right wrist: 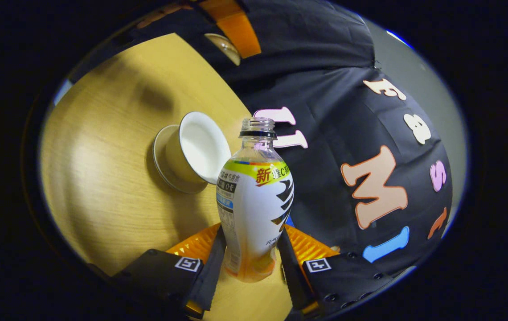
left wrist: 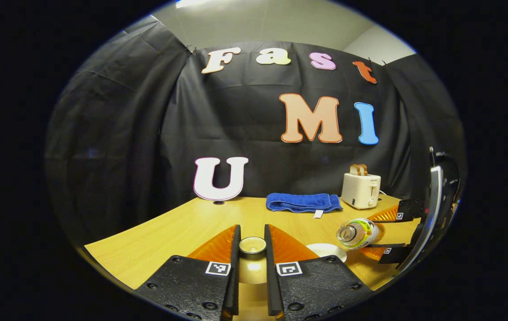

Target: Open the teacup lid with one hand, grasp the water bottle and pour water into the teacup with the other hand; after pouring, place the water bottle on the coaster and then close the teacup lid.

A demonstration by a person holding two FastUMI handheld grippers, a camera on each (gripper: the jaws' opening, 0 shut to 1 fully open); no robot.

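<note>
My left gripper [left wrist: 252, 240] is shut on the teacup lid [left wrist: 252, 246], holding it by the knob above the table. The white teacup [right wrist: 200, 145] stands open on its saucer [right wrist: 160, 160]; its rim [left wrist: 325, 250] shows just right of my fingers. My right gripper [right wrist: 251, 263] is shut on the uncapped water bottle [right wrist: 256, 200]. In the left gripper view the bottle [left wrist: 358, 233] lies tilted almost sideways in the right gripper [left wrist: 394, 235], with its open mouth pointing toward the teacup and slightly above the rim. I see no stream of water.
A blue folded towel [left wrist: 303, 202] and a white toaster [left wrist: 361, 191] stand at the back of the wooden table [left wrist: 169, 232]. One finger [right wrist: 236, 31] of the left gripper, with the lid [right wrist: 223, 44], shows beyond the teacup in the right gripper view.
</note>
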